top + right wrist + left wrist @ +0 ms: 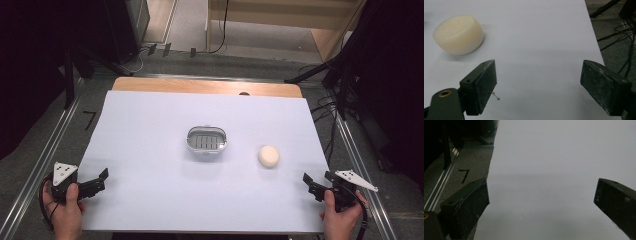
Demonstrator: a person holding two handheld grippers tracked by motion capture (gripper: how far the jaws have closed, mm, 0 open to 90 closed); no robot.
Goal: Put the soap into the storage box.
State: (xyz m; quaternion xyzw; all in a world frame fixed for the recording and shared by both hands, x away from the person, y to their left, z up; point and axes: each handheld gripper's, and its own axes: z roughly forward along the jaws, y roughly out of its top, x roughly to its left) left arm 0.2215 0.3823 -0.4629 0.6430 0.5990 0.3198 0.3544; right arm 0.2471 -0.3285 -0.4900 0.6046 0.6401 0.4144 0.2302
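The desk [150, 150], under a white sheet, shows bare wood along its far edge. A small metal dish [207, 139] sits at centre, its ribbed inside hard to make out. A cream puck [269, 156] lies at its four o'clock. The left tool [95, 182] at eight o'clock and the right tool [314, 184] at four o'clock both gape empty.

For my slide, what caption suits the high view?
Two open hand-held grippers flank a soap dish and soap bar.
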